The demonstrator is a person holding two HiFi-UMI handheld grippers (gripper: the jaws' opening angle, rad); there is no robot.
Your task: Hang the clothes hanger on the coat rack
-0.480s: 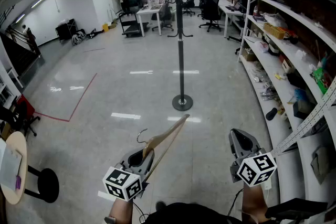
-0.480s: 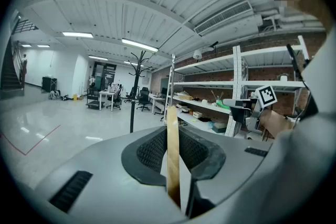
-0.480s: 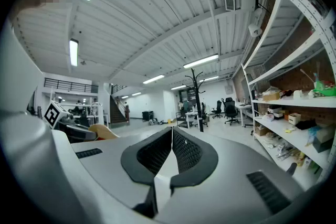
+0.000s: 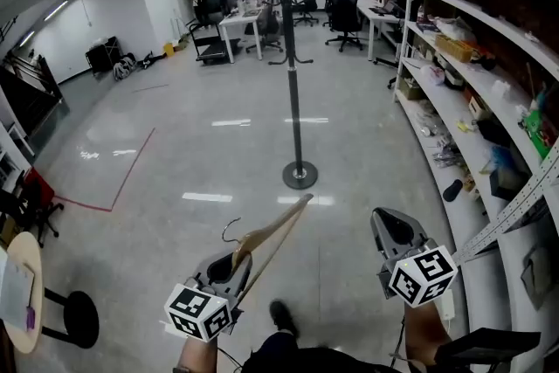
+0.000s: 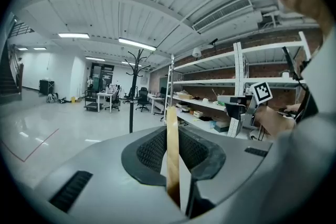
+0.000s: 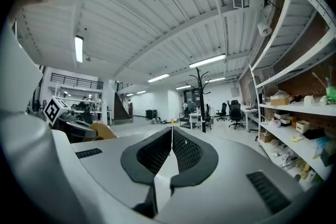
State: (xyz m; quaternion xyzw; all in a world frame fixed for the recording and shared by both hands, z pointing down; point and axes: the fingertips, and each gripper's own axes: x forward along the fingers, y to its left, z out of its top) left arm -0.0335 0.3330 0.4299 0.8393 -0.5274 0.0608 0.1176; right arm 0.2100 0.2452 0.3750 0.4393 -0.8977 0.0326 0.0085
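My right gripper (image 6: 171, 134) has its jaws pressed together, nothing in them. Far ahead I've got the coat rack (image 6: 202, 99). Off to the left is the left gripper (image 6: 71, 126), with the wooden clothes hanger (image 6: 102, 131) beside it. Shelves (image 6: 294, 107) run down the right.

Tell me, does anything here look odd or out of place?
Only the wooden hanger: the left gripper clamps it by one arm, so it sticks out tilted, hook off to the side. The coat rack stands upright on the floor.
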